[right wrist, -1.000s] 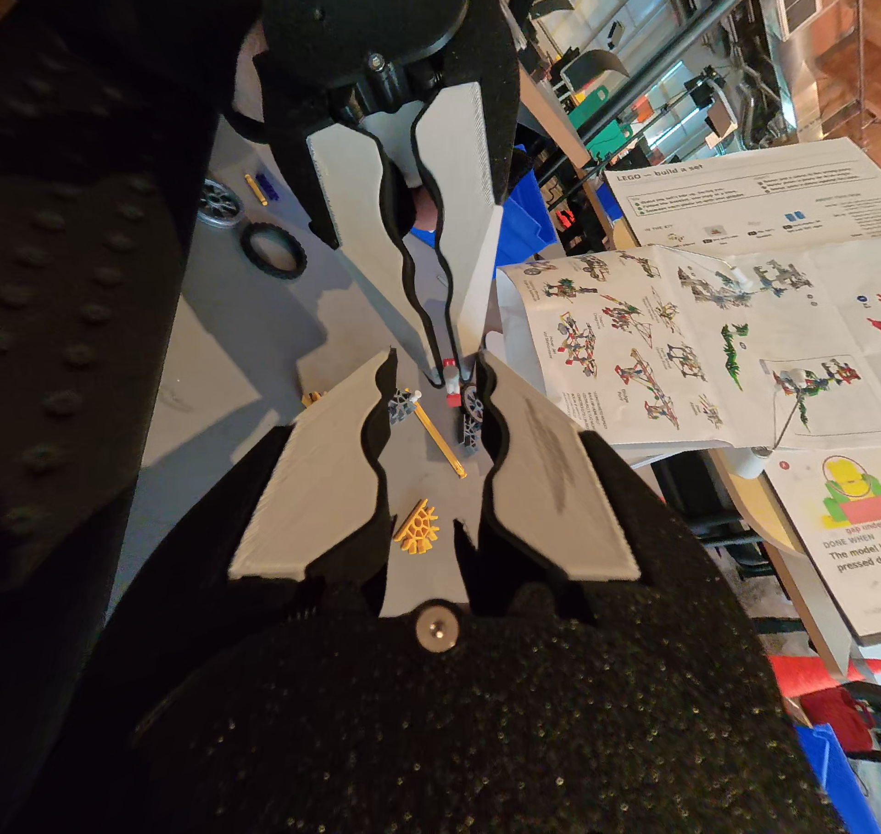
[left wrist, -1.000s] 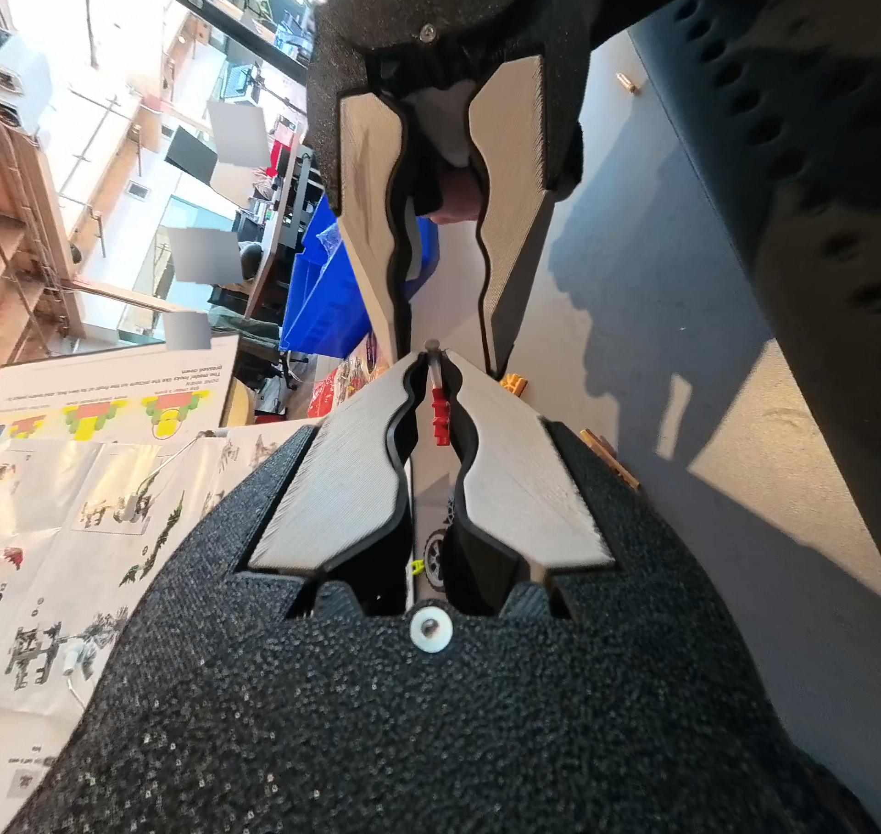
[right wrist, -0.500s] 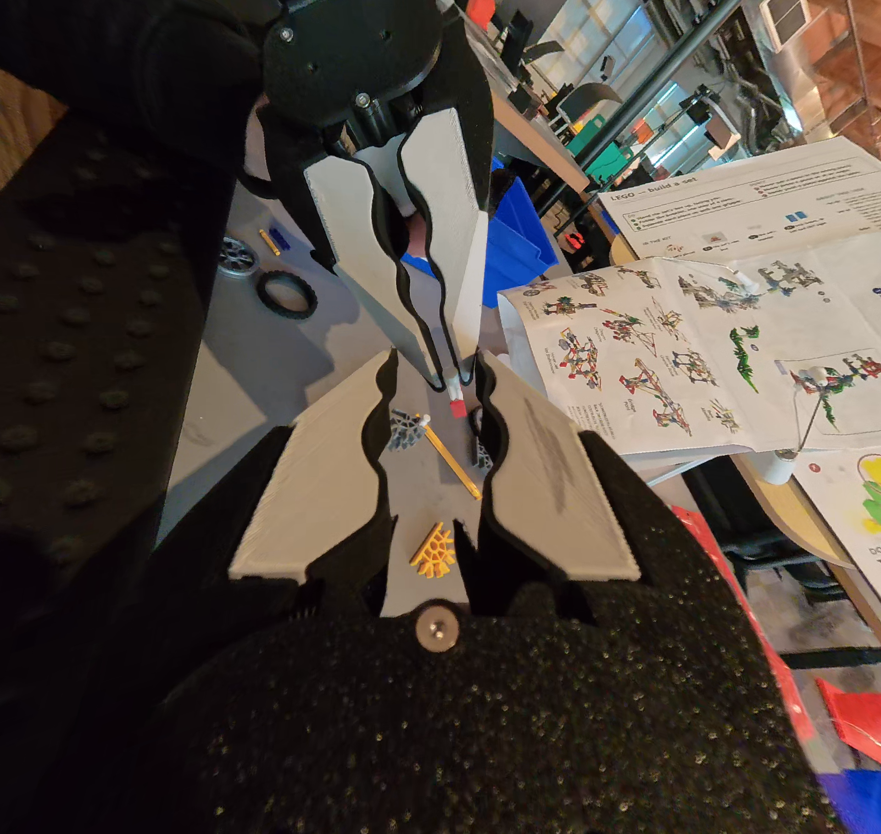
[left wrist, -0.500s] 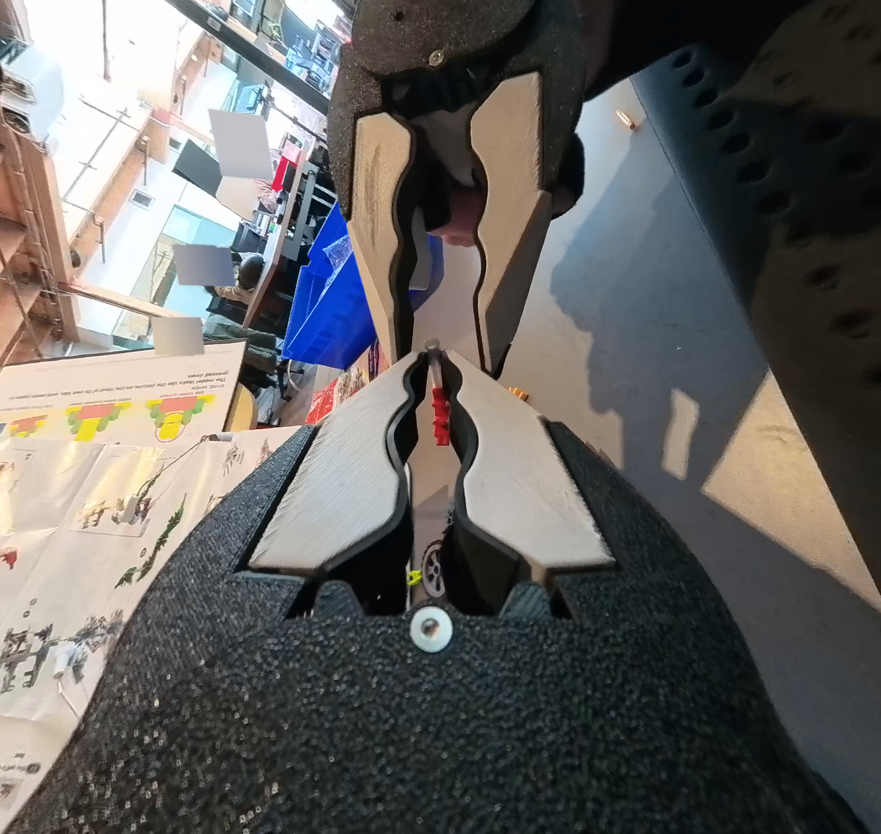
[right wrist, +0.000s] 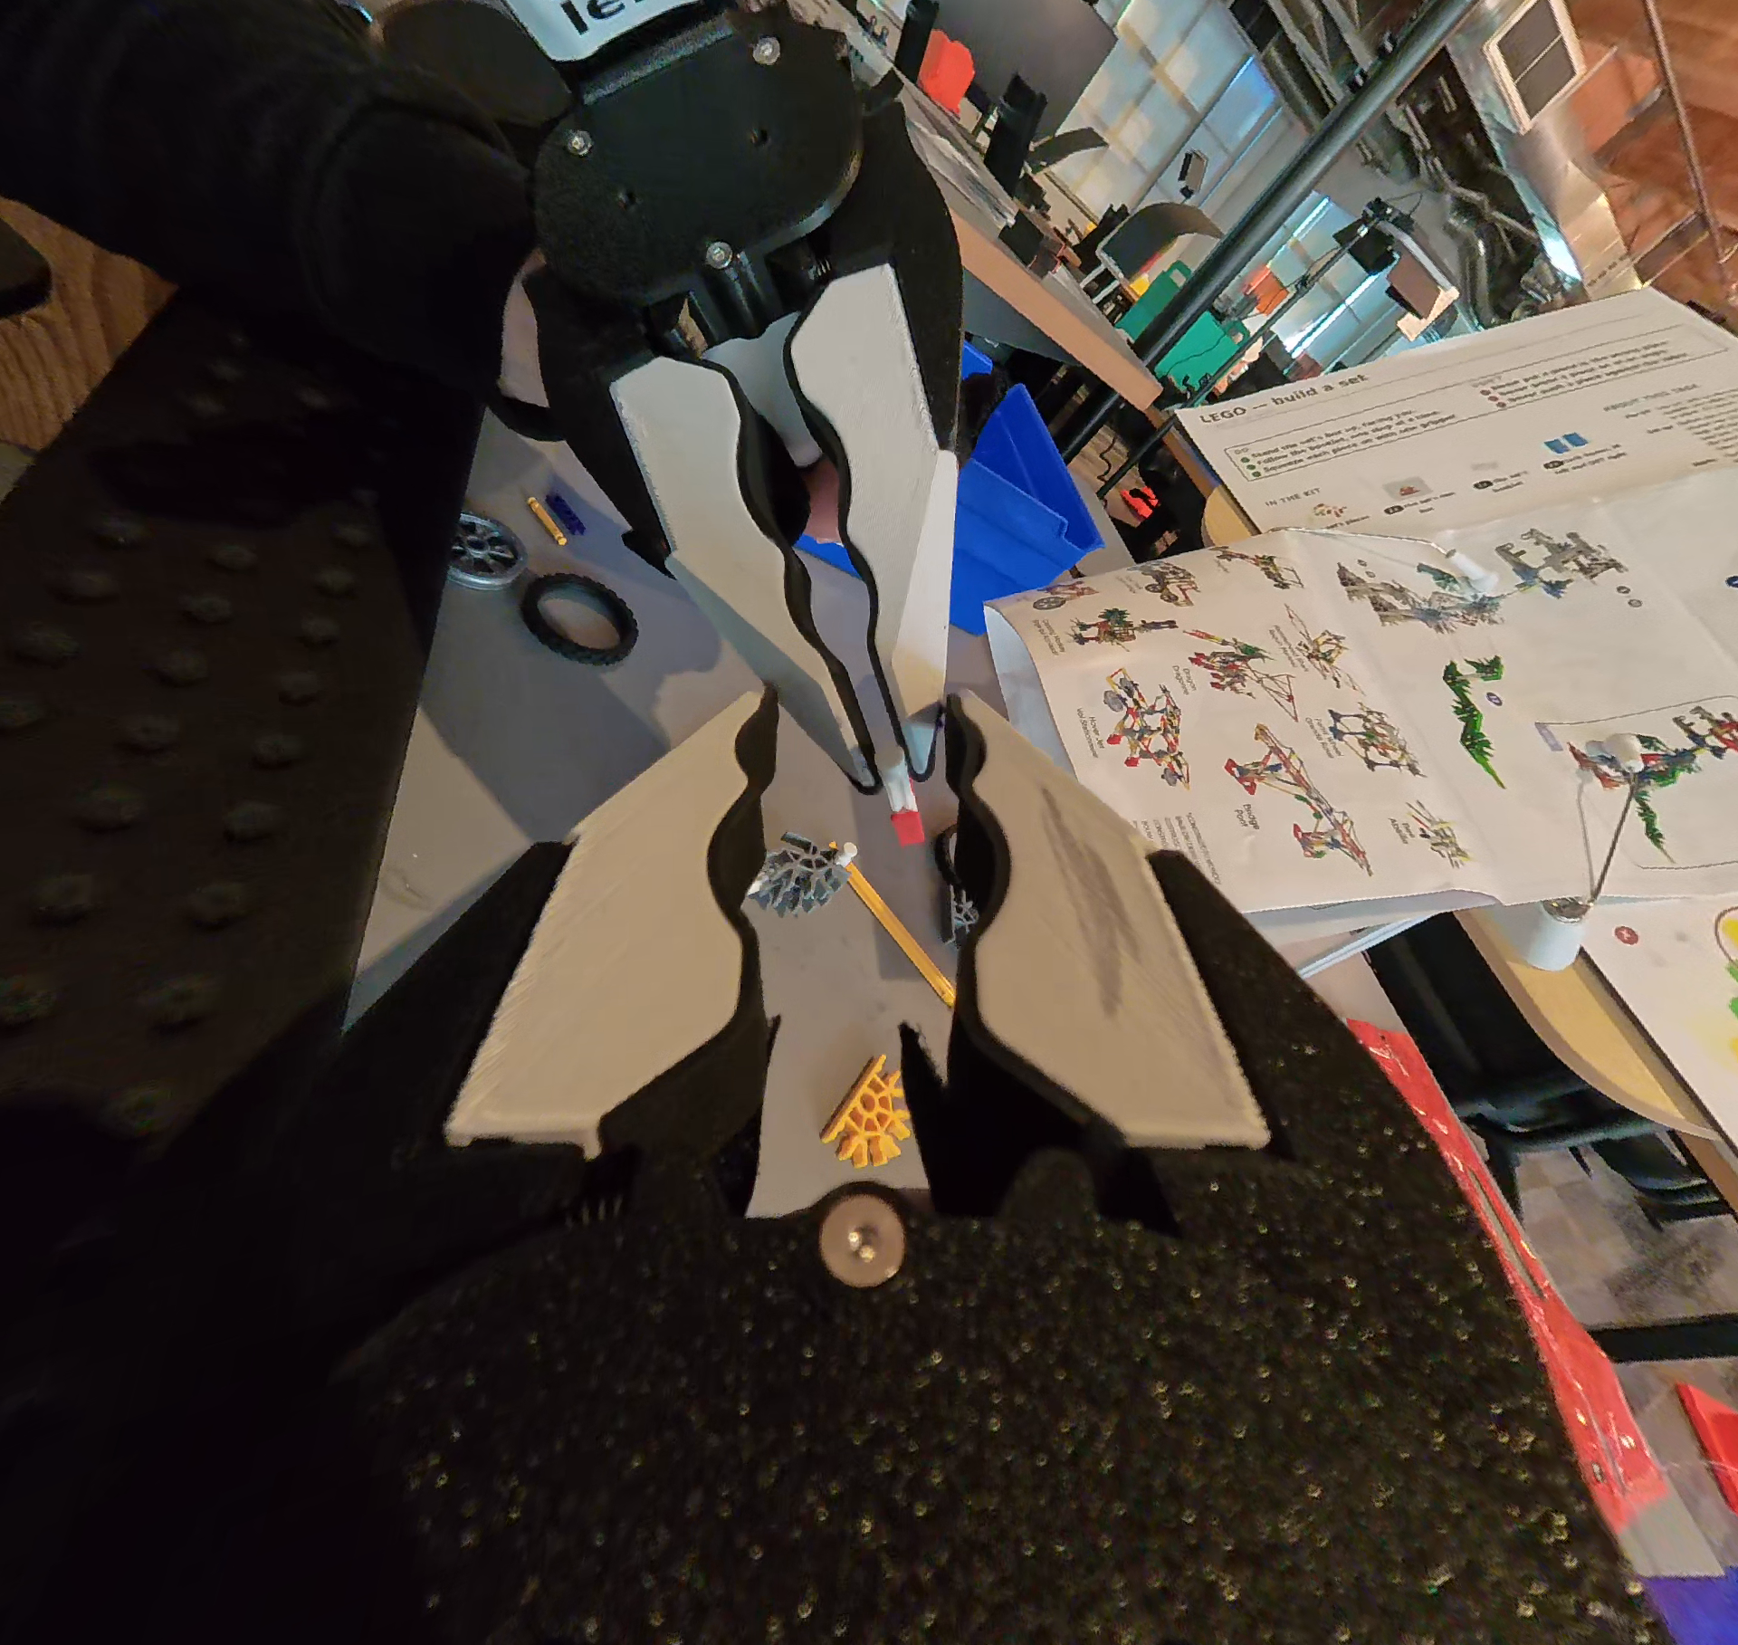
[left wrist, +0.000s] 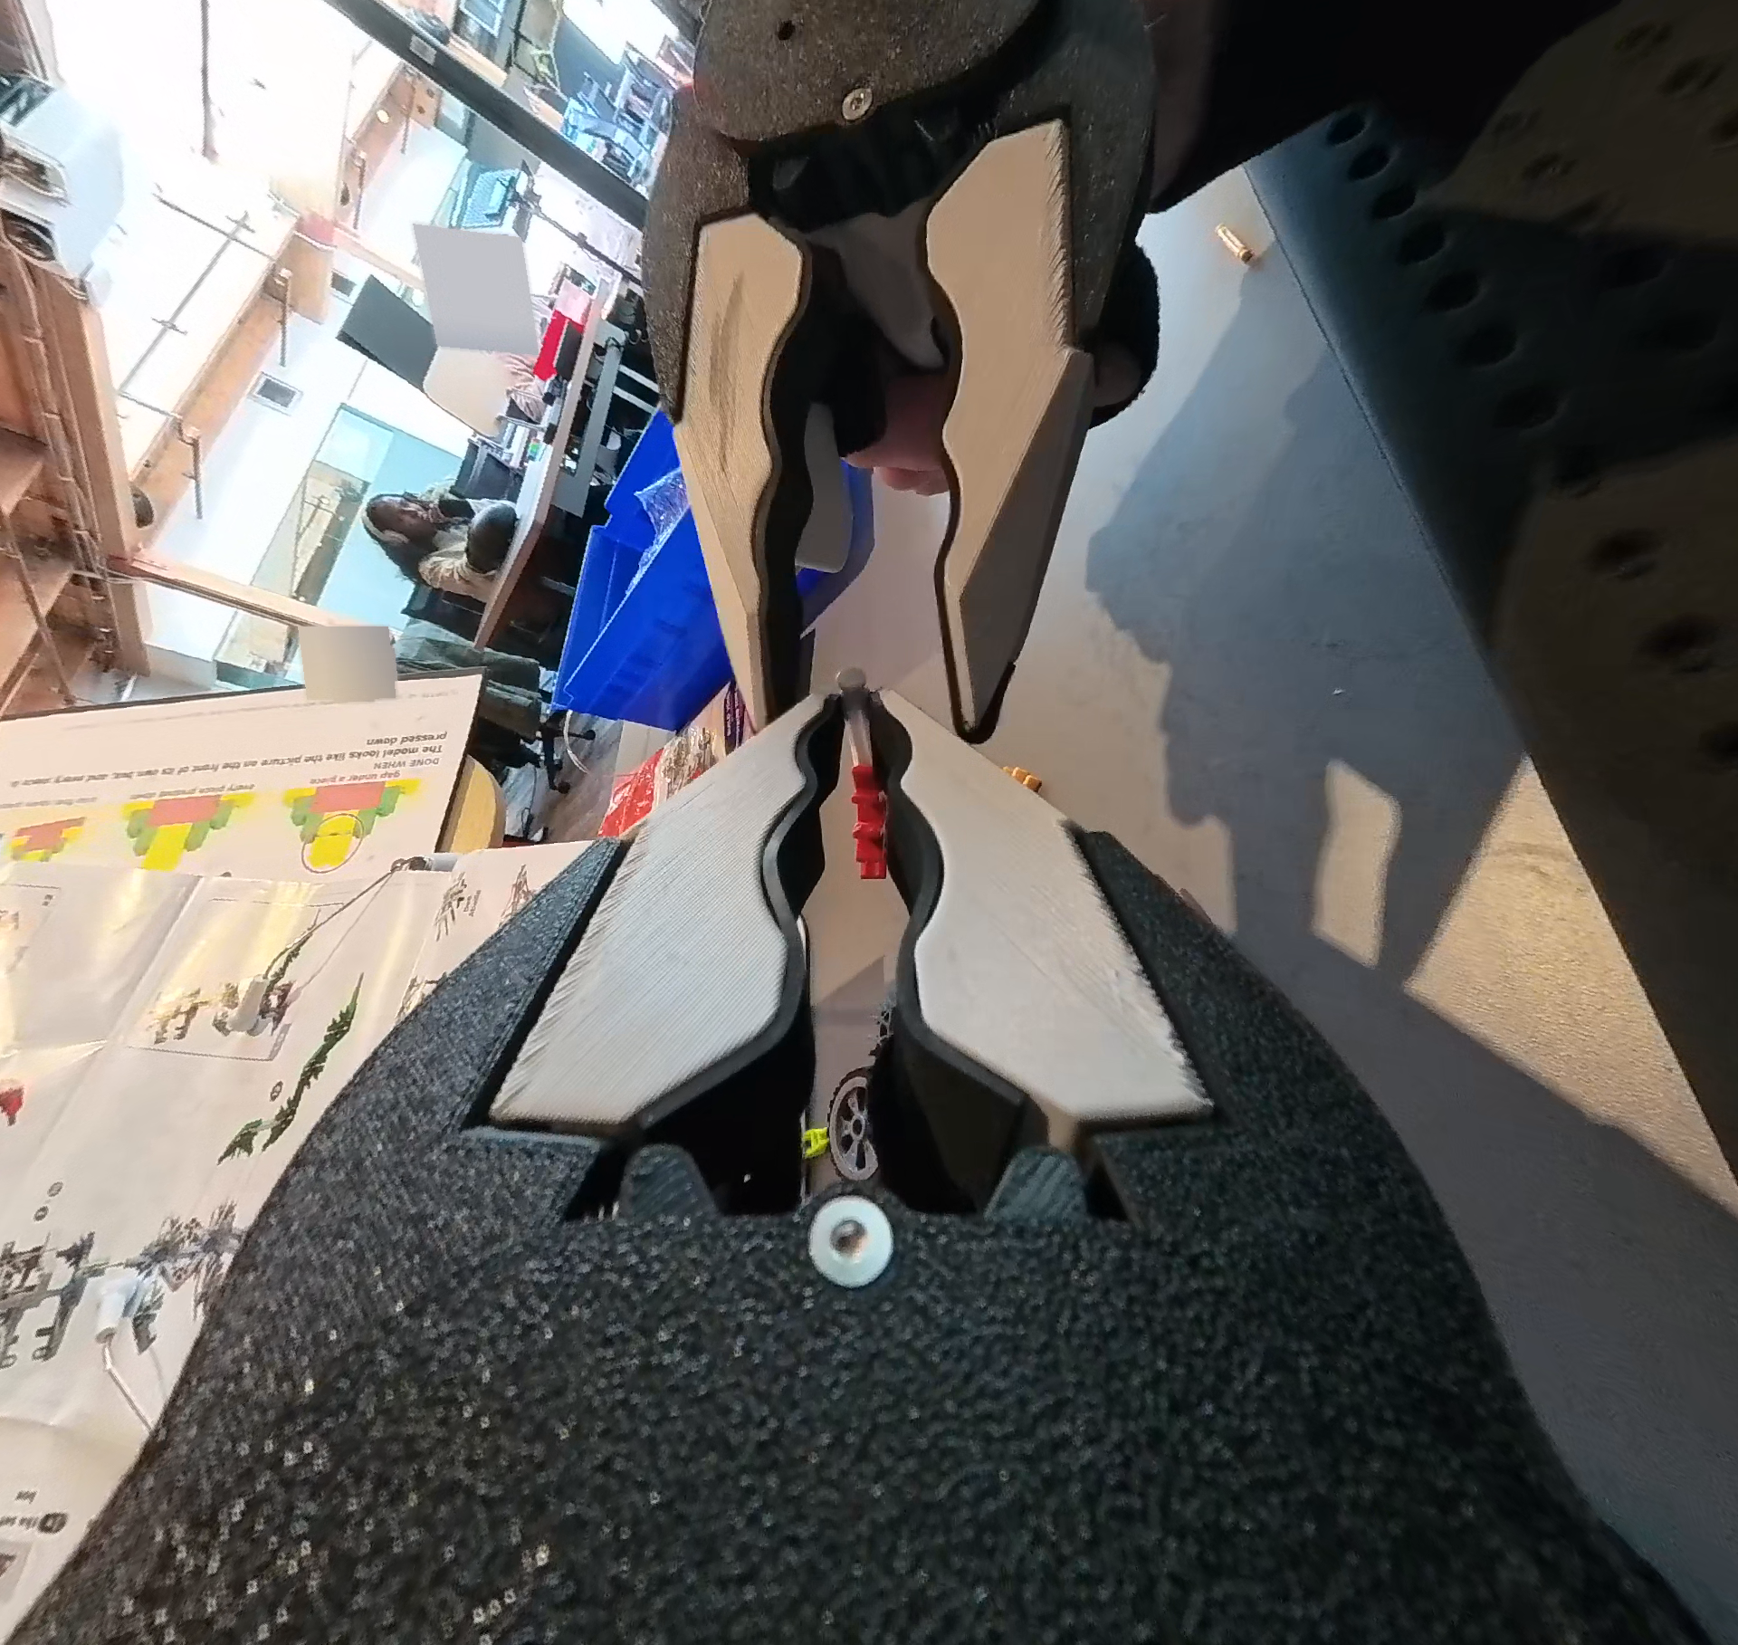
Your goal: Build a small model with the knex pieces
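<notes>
The left gripper (left wrist: 854, 706) was clamped on a thin pale rod (left wrist: 858, 734) carrying a small red piece (left wrist: 867, 814), its 2 fingers pressed against it near their tips. The right gripper (right wrist: 861, 720) faced it tip to tip with its jaws apart and nothing between them. Its tips stood on either side of the rod's end, and whether they touched it could not be told.

Measured from the rod, held above the grey table (right wrist: 527, 753):
- A grey snowflake connector (right wrist: 797, 876) and a yellow stick (right wrist: 903, 941) lay just below it.
- A yellow fan connector (right wrist: 870, 1115) lay further toward the right gripper's body.
- A black tyre (right wrist: 578, 619) and a silver hub (right wrist: 486, 551) lay well off to its left.
- A blue bin (right wrist: 1016, 518) stood behind it.
- An instruction sheet (right wrist: 1317, 734) lay to its right.
</notes>
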Tool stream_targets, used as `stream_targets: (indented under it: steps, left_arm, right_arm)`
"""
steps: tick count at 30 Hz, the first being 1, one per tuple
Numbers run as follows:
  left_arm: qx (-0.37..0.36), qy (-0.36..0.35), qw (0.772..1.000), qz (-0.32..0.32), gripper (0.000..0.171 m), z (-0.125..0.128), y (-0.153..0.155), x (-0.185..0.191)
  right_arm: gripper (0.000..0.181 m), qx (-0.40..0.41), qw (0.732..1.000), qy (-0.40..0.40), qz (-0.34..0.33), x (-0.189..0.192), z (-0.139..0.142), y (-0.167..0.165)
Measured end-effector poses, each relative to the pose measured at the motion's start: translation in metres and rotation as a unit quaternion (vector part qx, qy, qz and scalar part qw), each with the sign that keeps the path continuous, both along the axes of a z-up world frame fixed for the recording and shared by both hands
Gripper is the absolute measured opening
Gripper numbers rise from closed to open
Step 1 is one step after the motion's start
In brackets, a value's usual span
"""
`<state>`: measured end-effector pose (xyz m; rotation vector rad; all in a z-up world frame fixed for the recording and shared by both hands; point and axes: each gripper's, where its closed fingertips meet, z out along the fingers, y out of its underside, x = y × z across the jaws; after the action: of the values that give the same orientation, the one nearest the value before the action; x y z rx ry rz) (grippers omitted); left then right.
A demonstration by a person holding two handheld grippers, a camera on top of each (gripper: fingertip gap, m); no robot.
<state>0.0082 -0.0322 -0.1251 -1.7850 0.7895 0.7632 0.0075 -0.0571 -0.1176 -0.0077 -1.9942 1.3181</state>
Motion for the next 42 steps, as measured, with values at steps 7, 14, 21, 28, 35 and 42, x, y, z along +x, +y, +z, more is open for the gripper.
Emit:
stream_targets:
  steps: [7,14,21,28,35,42]
  left_arm:
    - [0.003,0.002,1.000,0.004,0.002,0.001,0.000,-0.002]
    - [0.003,0.005,1.000,0.002,0.003,0.000,0.000,-0.001]
    - [0.001,0.008,1.000,-0.002,0.002,0.001,-0.001,0.002]
    - [-0.001,-0.009,1.000,-0.015,0.001,0.001,-0.001,0.008]
    - [-0.008,-0.012,1.000,-0.016,0.001,-0.011,0.002,0.005]
    - [0.044,0.166,0.984,0.034,0.003,0.012,0.016,-0.008]
  right_arm:
    - [0.036,-0.005,1.000,0.006,-0.006,-0.001,0.004,0.002]
    - [0.033,-0.013,1.000,-0.006,-0.001,0.000,0.004,0.002]
    - [0.032,-0.003,1.000,-0.008,0.006,0.002,0.001,0.001]
    - [0.030,0.015,1.000,-0.001,0.012,0.008,0.000,0.001]
    - [0.031,0.017,0.999,-0.041,0.012,0.003,-0.010,0.005]
    - [0.048,-0.111,0.992,-0.054,0.027,0.001,0.033,0.031]
